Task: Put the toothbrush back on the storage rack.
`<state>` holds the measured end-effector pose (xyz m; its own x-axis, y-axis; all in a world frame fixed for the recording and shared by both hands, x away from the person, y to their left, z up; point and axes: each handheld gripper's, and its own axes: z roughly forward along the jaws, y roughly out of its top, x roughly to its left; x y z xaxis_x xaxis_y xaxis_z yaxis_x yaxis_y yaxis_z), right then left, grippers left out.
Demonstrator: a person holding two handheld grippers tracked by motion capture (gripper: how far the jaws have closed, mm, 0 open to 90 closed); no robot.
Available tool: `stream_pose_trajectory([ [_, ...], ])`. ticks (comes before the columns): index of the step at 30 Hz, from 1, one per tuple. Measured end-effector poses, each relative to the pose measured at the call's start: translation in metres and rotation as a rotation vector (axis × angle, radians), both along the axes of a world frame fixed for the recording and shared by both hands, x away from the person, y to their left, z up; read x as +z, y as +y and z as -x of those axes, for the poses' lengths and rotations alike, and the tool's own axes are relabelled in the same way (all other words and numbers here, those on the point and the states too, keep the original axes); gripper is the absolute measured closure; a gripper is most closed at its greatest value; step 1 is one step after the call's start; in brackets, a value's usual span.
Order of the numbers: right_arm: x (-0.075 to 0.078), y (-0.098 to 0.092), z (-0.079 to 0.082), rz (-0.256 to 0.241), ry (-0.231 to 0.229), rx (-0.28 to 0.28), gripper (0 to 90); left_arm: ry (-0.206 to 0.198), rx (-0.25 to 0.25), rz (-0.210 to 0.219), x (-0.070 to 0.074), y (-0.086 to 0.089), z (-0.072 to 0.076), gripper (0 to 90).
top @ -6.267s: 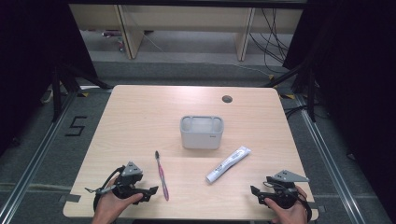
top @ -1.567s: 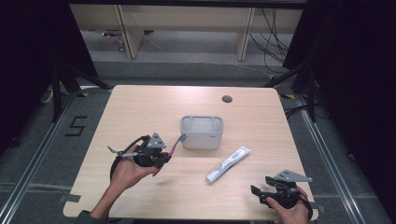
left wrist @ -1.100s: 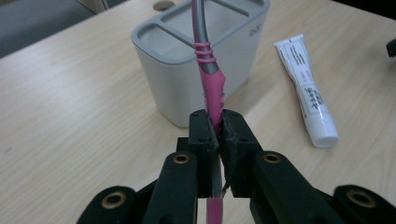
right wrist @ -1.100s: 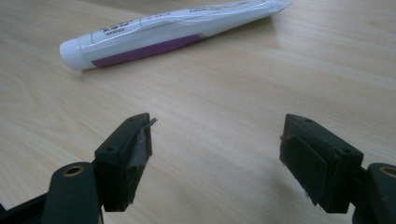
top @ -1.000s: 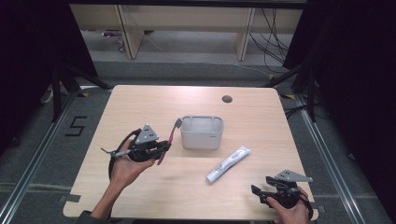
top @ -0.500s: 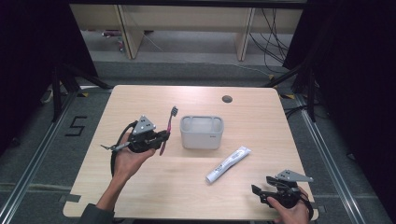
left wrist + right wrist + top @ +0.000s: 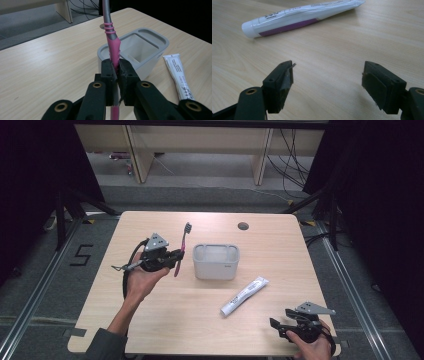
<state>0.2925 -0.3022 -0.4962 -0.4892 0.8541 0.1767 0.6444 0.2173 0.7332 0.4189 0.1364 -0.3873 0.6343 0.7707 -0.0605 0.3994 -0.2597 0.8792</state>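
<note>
toothbrush (image 7: 113, 47) head: cut off, top edge | handle end: behind gripper (image 7: 115, 72)

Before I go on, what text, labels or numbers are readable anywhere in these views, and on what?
"5": dark marking on the grey floor left of the table.
Toothpaste tube: small black print along its white side, too small and blurred to read.
Grey holder: a tiny mark on its front wall, unreadable.
Toothbrush in the left tool: no text seen.
</note>
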Motion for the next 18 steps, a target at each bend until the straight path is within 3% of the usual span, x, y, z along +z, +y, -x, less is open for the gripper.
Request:
stream_pose_trajectory([
  [3, 0.000, 0.001, 0.001, -0.014, 0.019, -0.011, 25.6, -0.002, 0.006, 0.001, 0.005, -0.002, -0.005, 82.8],
  [6, 0.000, 0.000, 0.000, 0.002, -0.002, 0.001, 25.6, -0.004, 0.006, -0.013, 0.010, -0.006, -0.008, 82.8],
  [7, 0.000, 0.002, 0.001, -0.020, 0.028, -0.016, 25.6, -0.005, 0.003, -0.012, 0.013, -0.009, -0.010, 82.8],
  [13, 0.000, 0.002, 0.001, -0.021, 0.021, -0.019, 25.6, -0.009, -0.006, -0.040, 0.019, -0.016, -0.015, 82.8],
  [14, 0.000, -0.001, 0.000, 0.008, -0.006, -0.005, 25.6, -0.011, -0.006, -0.032, 0.020, -0.020, -0.016, 82.8],
  [16, 0.000, -0.001, 0.000, 0.008, -0.006, -0.004, 25.6, -0.016, -0.009, -0.041, 0.021, -0.021, -0.017, 82.8],
  [18, 0.000, 0.002, 0.001, -0.020, 0.022, -0.018, 25.6, -0.014, -0.011, -0.038, 0.022, -0.024, -0.017, 82.8],
])
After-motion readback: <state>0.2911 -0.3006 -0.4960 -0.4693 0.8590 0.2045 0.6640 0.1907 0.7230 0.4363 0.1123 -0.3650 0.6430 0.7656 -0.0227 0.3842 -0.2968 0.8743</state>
